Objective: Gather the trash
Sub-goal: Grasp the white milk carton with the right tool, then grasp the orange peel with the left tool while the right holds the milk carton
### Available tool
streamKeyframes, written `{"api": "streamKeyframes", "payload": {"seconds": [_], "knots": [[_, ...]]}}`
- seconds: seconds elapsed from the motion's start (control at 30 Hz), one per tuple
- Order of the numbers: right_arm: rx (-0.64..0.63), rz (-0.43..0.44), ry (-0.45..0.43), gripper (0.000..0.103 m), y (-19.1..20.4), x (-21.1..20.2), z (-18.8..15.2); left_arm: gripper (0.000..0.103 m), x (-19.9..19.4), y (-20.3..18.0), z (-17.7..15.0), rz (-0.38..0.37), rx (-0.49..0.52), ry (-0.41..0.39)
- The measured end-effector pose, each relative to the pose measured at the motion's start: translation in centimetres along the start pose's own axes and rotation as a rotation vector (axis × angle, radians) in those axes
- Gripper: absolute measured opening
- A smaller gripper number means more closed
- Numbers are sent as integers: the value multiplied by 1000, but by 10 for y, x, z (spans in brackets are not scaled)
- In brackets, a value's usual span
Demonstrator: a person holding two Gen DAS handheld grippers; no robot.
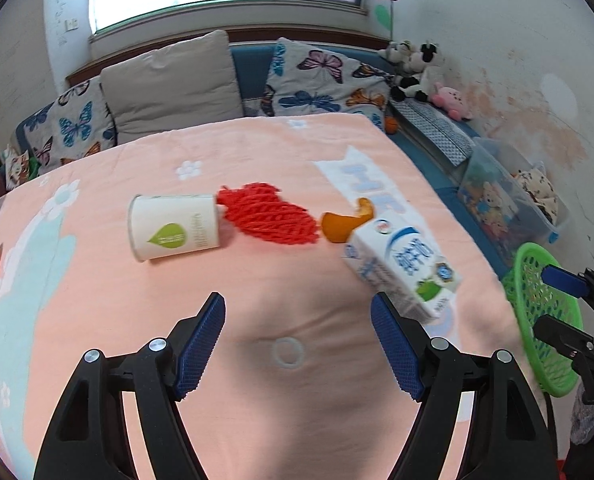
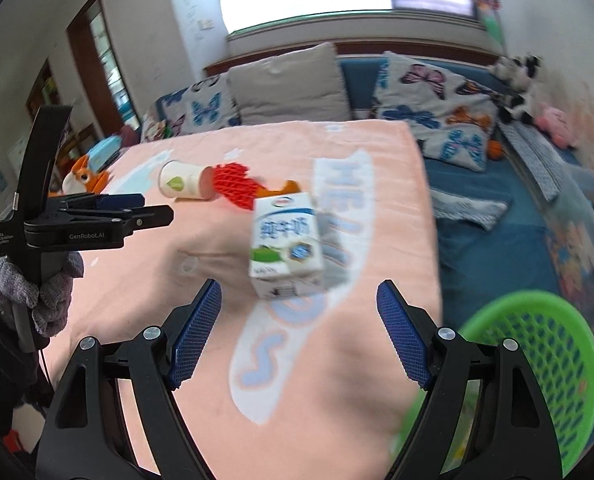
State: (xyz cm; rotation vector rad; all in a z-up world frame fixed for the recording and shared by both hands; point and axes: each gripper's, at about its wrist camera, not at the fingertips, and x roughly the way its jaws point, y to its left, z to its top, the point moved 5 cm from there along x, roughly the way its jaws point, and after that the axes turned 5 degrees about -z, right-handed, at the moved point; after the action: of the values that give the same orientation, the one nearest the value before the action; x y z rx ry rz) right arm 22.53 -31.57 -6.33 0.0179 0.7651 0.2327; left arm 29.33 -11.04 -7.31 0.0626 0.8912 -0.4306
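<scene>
On the pink blanket lay the trash in a loose row: a tipped paper cup at centre left of the left wrist view, red mesh fruit netting touching its mouth, an orange peel and a milk carton toward the right; the left gripper hung above bare blanket, jaws spread and empty; the right gripper, equally agape and empty, faced the carton, likely its first pick; the green basket waited at lower right, by the blanket's edge, handy for drops.

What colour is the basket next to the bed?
Bright green, a plastic basket with a mesh of holes; the right wrist view shows it best.
</scene>
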Motion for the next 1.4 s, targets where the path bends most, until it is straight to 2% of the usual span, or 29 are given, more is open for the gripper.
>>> {"api": "streamKeyframes", "payload": {"seconds": [0.17, 0.43, 0.83, 0.93, 1.0, 1.03, 1.23, 1.4], "knots": [[-62, 23, 47, 80, 16, 34, 14, 73, 2, 23, 1, 10, -41, 2], [-130, -11, 124, 81, 20, 86, 24, 73, 9, 44, -3, 13, -75, 17], [-132, -25, 207, 81, 16, 138, 26, 73, 25, 55, -6, 1, -86, 43], [-124, -18, 214, 80, 17, 142, 26, 73, 27, 54, -4, -5, -87, 45], [-124, -14, 222, 67, 17, 144, 25, 73, 28, 51, -3, -7, -86, 46], [-118, -5, 228, 65, 17, 144, 24, 73, 29, 49, -3, -10, -85, 46], [-86, -12, 187, 65, 9, 122, 23, 73, 34, 36, -2, -26, -71, 49], [-70, -26, 142, 65, -3, 88, 21, 73, 42, 16, -1, -53, -52, 57]]}}
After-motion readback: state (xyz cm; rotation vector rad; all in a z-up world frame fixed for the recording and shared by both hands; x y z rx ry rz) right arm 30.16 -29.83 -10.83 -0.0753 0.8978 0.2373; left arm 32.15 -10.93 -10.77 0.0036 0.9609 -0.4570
